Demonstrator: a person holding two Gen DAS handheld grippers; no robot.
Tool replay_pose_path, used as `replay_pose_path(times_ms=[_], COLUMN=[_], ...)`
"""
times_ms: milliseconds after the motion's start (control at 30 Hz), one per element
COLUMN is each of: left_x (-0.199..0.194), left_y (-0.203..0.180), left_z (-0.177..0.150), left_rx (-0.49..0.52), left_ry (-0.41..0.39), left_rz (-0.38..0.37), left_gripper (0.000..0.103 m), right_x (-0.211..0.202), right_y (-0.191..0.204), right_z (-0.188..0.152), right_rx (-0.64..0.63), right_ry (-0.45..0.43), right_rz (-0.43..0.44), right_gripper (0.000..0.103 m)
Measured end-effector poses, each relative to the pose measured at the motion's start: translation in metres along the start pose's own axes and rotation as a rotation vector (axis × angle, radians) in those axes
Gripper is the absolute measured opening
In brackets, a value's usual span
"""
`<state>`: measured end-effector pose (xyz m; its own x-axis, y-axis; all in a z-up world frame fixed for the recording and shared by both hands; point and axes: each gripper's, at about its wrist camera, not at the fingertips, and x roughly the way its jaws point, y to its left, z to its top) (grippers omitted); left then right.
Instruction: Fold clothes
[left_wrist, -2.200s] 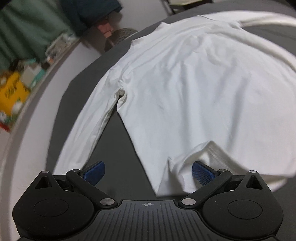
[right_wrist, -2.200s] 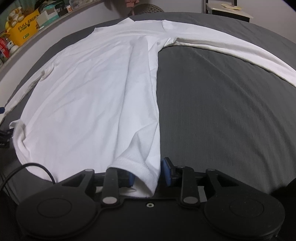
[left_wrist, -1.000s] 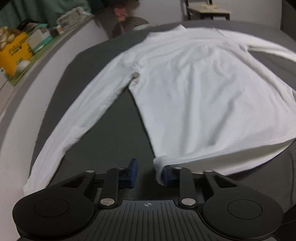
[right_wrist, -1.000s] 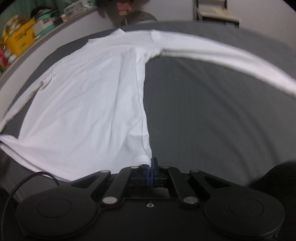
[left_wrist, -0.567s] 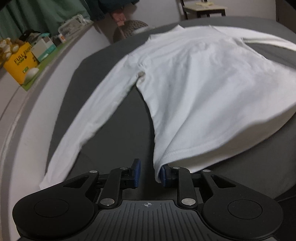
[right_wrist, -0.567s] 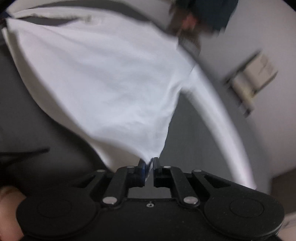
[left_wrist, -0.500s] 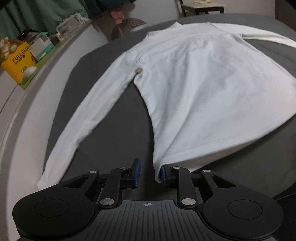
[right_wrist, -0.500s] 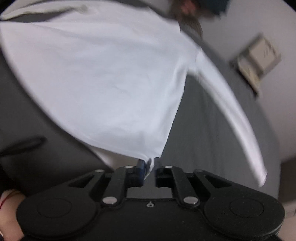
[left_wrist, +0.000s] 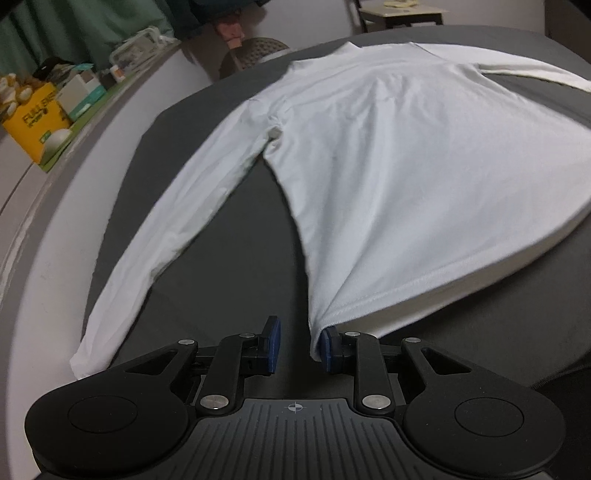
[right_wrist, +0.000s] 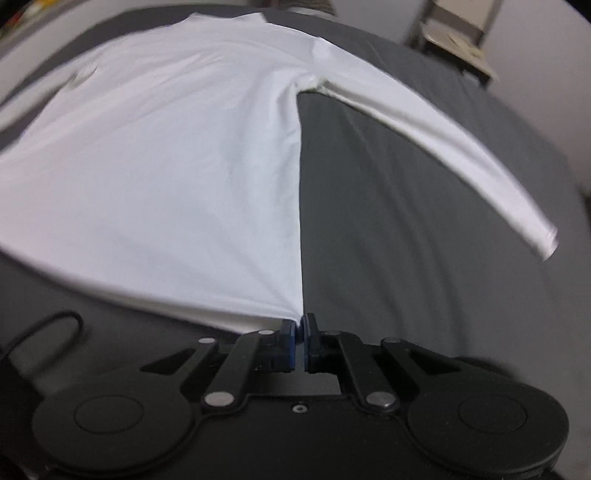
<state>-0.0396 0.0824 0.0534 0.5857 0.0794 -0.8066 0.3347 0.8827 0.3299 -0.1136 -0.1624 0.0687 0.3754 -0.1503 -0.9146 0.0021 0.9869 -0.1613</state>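
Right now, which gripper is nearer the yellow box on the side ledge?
Left. The left gripper is at the white shirt's hem corner on the ledge side, with the yellow box in its view. The right gripper pinches the opposite hem corner, farther away.

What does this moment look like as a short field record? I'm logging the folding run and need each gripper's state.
garment: white long-sleeved shirt, spread out
surface: dark grey cover
left gripper: open, hem corner against one pad only
right gripper: shut on the other hem corner
hem: raised off the cover between the two grippers
sleeves: both stretched outward, unfolded
background: yellow box on a ledge
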Motion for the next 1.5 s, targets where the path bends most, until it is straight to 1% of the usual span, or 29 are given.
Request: replay_pose_path(times_ms=[33, 67, 167, 233, 267, 367, 433, 500, 533, 567, 600, 667, 700, 800, 833, 867, 900, 933, 1000, 1033, 1100, 1233, 1333, 1367, 1400, 1433, 1467, 1500], left_x=[0.001, 0.001, 0.005, 0.009, 0.011, 0.016, 0.020, 0.024, 0.026, 0.028, 0.029, 0.031, 0.031, 0.036, 0.035, 0.034, 0.033, 0.032, 0.028, 0.026, 0.017, -0.006, -0.024, -0.029, -0.030, -0.028, -0.022, -0.013], left_y=[-0.001, -0.003, -0.006, -0.005, -0.006, -0.006, -0.006, -0.009, -0.011, -0.012, -0.011, -0.010, -0.009, -0.006, -0.002, 0.001, 0.005, 0.010, 0.019, 0.023, 0.034, 0.061, 0.073, 0.076, 0.074, 0.069, 0.062, 0.052], left_z=[0.001, 0.001, 0.003, 0.004, 0.004, 0.003, 0.001, -0.003, -0.006, -0.008, -0.010, -0.014, -0.016, -0.021, -0.023, -0.025, -0.027, -0.029, -0.031, -0.033, -0.034, -0.031, -0.016, -0.011, -0.006, 0.000, 0.007, 0.013], left_rx=[0.012, 0.024, 0.047, 0.047, 0.048, 0.039, 0.021, 0.040, 0.050, 0.051, 0.045, 0.032, 0.026, 0.025, 0.006, -0.012, -0.031, -0.050, -0.067, -0.076, -0.114, -0.244, -0.372, -0.414, -0.451, -0.476, -0.492, -0.492], left_ry=[0.010, 0.021, 0.053, 0.076, 0.091, 0.127, 0.161, 0.198, 0.217, 0.232, 0.240, 0.256, 0.265, 0.341, 0.343, 0.346, 0.347, 0.343, 0.326, 0.317, 0.285, 0.196, 0.070, 0.028, -0.015, -0.051, -0.075, -0.079], left_rz=[-0.001, -0.003, -0.015, -0.039, -0.051, -0.078, -0.111, -0.123, -0.129, -0.130, -0.132, -0.136, -0.139, -0.158, -0.160, -0.162, -0.165, -0.163, -0.138, -0.126, -0.105, -0.074, -0.071, -0.072, -0.104, -0.144, -0.192, -0.235], left_gripper=[0.026, 0.026, 0.026, 0.026, 0.026, 0.026, 0.026, 0.026, 0.026, 0.026, 0.026, 0.027, 0.027, 0.027, 0.029, 0.033, 0.040, 0.045, 0.069, 0.073, 0.075, 0.075, 0.075, 0.075, 0.075, 0.075, 0.075, 0.075], right_x=[-0.004, -0.001, 0.016, 0.030, 0.026, 0.019, 0.017, 0.017, 0.017, 0.017, 0.022, 0.031, 0.037, 0.048, 0.056, 0.060, 0.060, 0.060, 0.058, 0.057, 0.053, 0.044, 0.038, 0.035, 0.033, 0.031, 0.029, 0.027], right_y=[-0.002, -0.001, 0.002, 0.001, 0.001, -0.001, 0.000, 0.002, 0.003, 0.004, 0.007, 0.012, 0.016, 0.023, 0.024, 0.025, 0.025, 0.025, 0.029, 0.031, 0.034, 0.042, 0.047, 0.049, 0.051, 0.053, 0.055, 0.057], right_z=[0.001, 0.001, -0.004, -0.006, -0.013, -0.005, 0.001, 0.009, 0.012, 0.016, 0.020, 0.027, 0.029, 0.029, 0.031, 0.029, 0.027, 0.025, 0.022, 0.020, 0.016, 0.025, 0.032, 0.034, 0.036, 0.038, 0.041, 0.043], right_rx=[-0.030, -0.062, -0.122, -0.111, -0.104, -0.059, -0.026, 0.008, 0.025, 0.041, 0.051, 0.075, 0.084, 0.111, 0.120, 0.126, 0.123, 0.121, 0.090, 0.070, 0.039, 0.055, 0.066, 0.070, 0.074, 0.078, 0.082, 0.086], right_ry=[0.017, 0.053, 0.143, 0.167, 0.171, 0.126, 0.095, 0.056, 0.037, 0.017, 0.006, 0.000, 0.002, 0.013, 0.026, 0.024, 0.014, 0.005, 0.012, 0.018, 0.034, -0.030, -0.078, -0.094, -0.110, -0.126, -0.142, -0.157], right_rz=[-0.005, -0.007, -0.006, -0.017, -0.010, 0.035, 0.071, 0.107, 0.125, 0.143, 0.166, 0.194, 0.211, 0.240, 0.243, 0.243, 0.251, 0.258, 0.255, 0.249, 0.237, 0.225, 0.216, 0.212, 0.209, 0.206, 0.203, 0.200], right_gripper=[0.004, 0.001, 0.001, 0.001, 0.001, 0.003, 0.006, 0.015, 0.018, 0.023, 0.025, 0.027, 0.029, 0.034, 0.034, 0.037, 0.042, 0.044, 0.050, 0.052, 0.055, 0.055, 0.057, 0.060, 0.063, 0.064, 0.065, 0.065])
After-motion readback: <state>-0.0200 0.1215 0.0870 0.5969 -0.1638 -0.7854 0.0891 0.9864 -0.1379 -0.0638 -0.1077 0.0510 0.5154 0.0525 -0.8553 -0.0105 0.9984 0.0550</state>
